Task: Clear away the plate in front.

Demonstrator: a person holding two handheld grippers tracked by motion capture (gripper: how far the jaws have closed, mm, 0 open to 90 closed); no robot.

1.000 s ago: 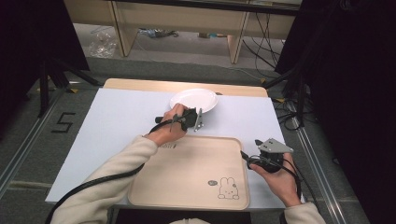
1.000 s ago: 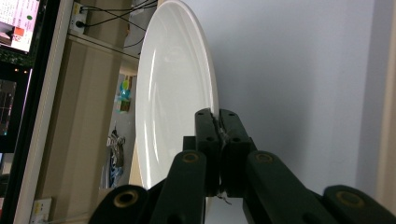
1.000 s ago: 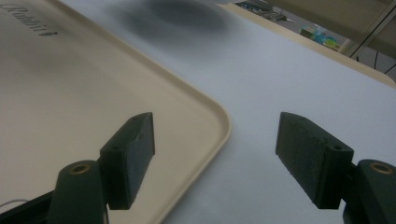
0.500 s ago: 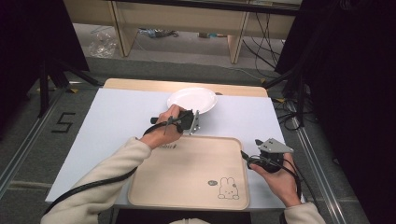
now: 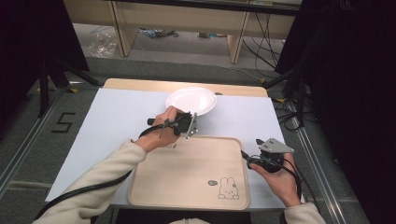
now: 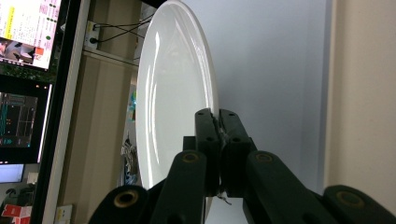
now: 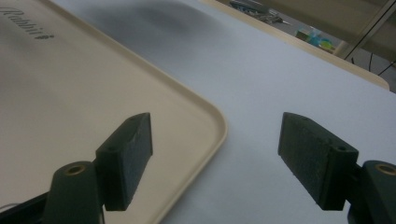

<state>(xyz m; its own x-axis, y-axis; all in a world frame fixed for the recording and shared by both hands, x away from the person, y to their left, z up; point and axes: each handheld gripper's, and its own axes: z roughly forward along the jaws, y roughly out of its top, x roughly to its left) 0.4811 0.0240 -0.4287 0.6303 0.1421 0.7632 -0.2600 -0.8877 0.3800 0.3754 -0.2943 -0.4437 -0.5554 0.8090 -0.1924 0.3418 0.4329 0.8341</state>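
Observation:
A white plate [image 5: 191, 100] lies at the far middle of the white table. My left gripper [image 5: 187, 120], rolled onto its side, sits at the plate's near edge. In the left gripper view the plate [image 6: 173, 93] rises just ahead and my left gripper [image 6: 219, 122] is shut, its jaws pressed together on the plate's rim. A beige tray [image 5: 187, 182] with a rabbit drawing lies at the near edge of the table. My right gripper [image 5: 244, 155] hovers at the tray's right edge. There the right gripper [image 7: 215, 140] stands open and empty above the tray's [image 7: 70, 93] rounded corner.
The white table top [image 5: 116, 121] has free room at the left of the plate and tray. A wooden strip [image 5: 140, 84] borders its far edge. Black stands and cables [image 5: 289, 93] crowd the floor at the right, and shelving stands beyond the table.
My left hand has shifted a little to the left and toward the tray, still gripping at the plate's near edge. The right hand has stayed put.

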